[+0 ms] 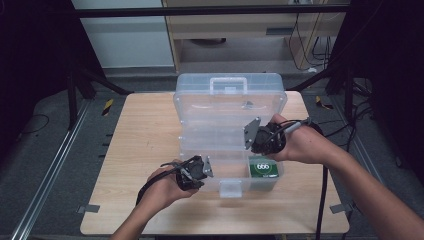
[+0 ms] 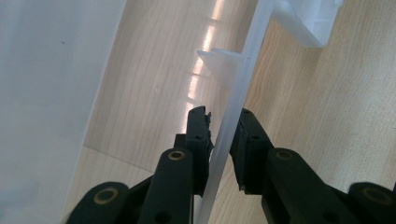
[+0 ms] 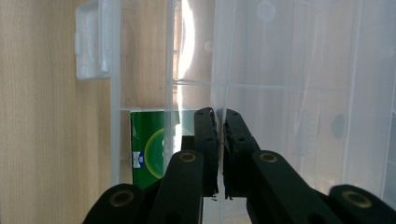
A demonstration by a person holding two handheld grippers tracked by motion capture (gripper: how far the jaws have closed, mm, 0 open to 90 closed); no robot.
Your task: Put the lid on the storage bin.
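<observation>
A clear plastic storage box [image 1: 220, 165] stands open on the wooden table [image 1: 145, 135], its lid [image 1: 230, 97] leaning back with the handle on top. A green packet [image 1: 263, 168] lies in the box's right front compartment and appears as the green packet [image 3: 147, 149] in the right gripper view. My left gripper [image 1: 202, 170] is at the box's front left, and the left gripper [image 2: 224, 126] is shut on the thin front wall [image 2: 243, 74]. My right gripper [image 1: 252, 136] is over the box's right side. The right gripper [image 3: 218, 116] is shut on a clear inner tray wall [image 3: 215, 56].
The box's white front latch [image 1: 230, 188] hangs over the front wall, also seen as the latch [image 3: 88, 42]. Bare table lies left of the box and along the front edge. Black frame posts and cables stand on the floor around the table.
</observation>
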